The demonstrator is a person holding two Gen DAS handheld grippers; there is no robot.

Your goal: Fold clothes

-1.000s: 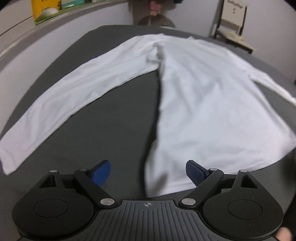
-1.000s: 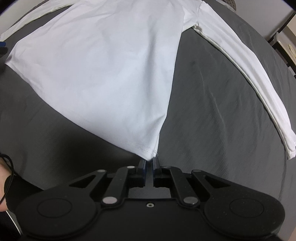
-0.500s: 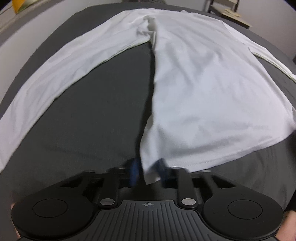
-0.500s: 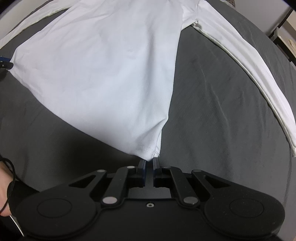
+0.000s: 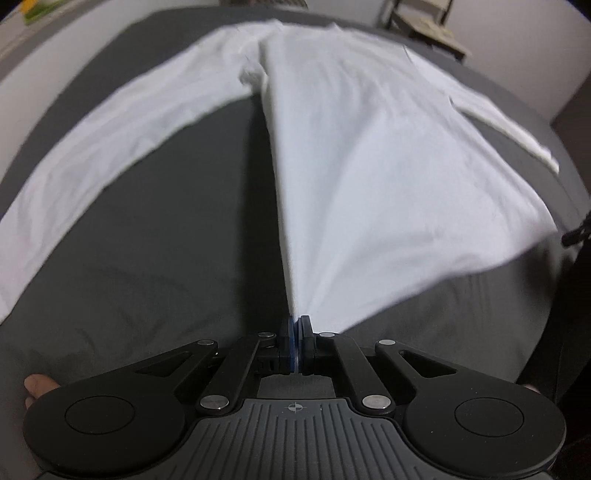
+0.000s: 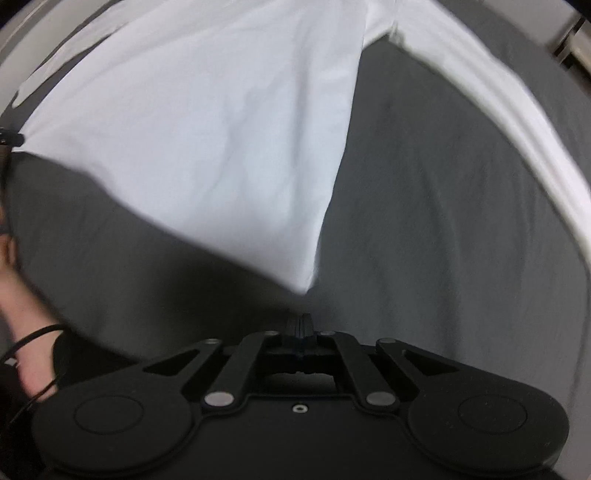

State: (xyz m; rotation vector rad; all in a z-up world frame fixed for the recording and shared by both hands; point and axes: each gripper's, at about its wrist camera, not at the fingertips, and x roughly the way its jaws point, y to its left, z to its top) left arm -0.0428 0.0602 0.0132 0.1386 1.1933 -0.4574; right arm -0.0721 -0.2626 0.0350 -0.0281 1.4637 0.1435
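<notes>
**Both claws at the shirt's hem corners**

Left wrist view: the left claw (image 5: 295, 323) tilts steeply down, clenched on a hem corner of the white shirt (image 5: 369, 166), which fans out toward 12 and 1 o'clock over the dark desk (image 5: 166, 240).

Right wrist view: the right claw (image 6: 303, 325) points straight down, jaws together. The shirt's (image 6: 207, 147) other corner sits just beyond its tips at 12 o'clock; whether it is pinched I cannot tell.

A home room: grey-sheeted bed (image 5: 166, 229), wooden chair (image 5: 424, 26).
</notes>
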